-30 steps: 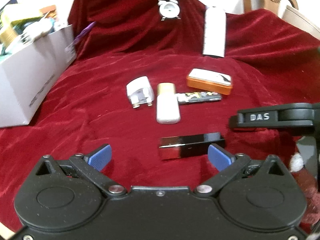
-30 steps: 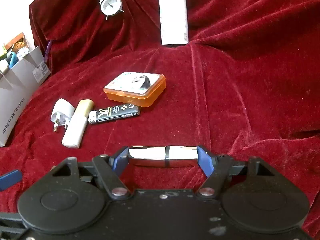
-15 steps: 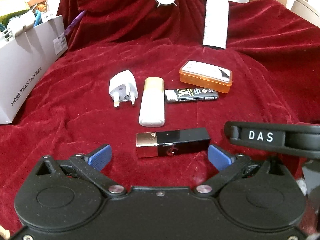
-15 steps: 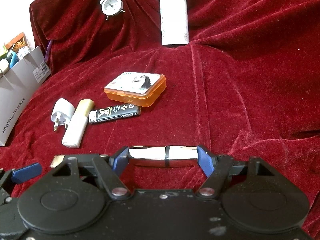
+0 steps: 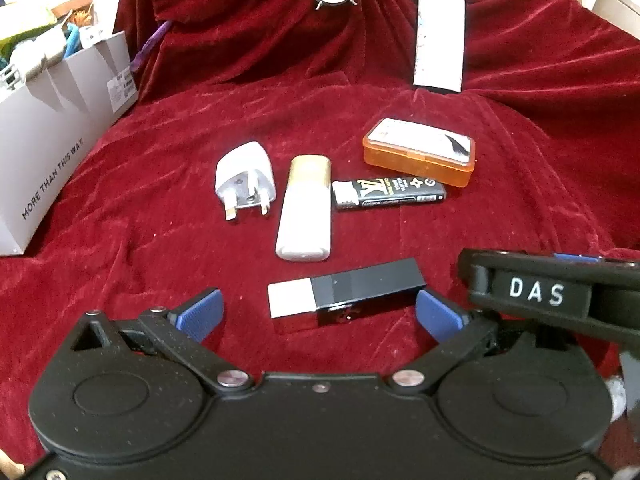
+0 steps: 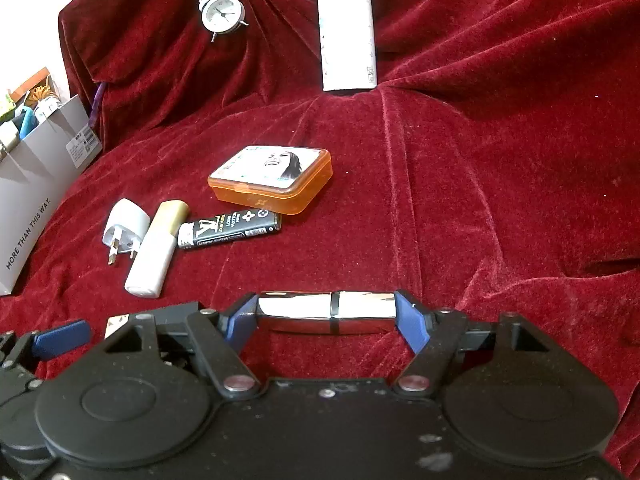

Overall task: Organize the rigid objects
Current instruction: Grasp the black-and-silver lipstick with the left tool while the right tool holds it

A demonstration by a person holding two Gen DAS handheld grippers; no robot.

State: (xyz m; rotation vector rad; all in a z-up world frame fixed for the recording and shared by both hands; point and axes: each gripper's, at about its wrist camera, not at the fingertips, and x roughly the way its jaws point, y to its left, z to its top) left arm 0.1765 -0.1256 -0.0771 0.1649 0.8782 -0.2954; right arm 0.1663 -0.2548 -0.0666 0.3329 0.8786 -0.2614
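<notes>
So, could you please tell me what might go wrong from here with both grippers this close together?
1. The right gripper clamps the shiny silver case only by its short ends; it may slip or pivot out.
2. The left gripper, jaws open, straddles the black and silver case, which lies askew, so closing may twist it.
3. The right gripper's body sits just beside the left's fingers; they could collide.

Bright, even light — soft focus, fisheye-warped edges.

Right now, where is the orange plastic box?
In both views the orange plastic box lies mid-cloth, just behind the black lighter, right of the white plug.
</notes>
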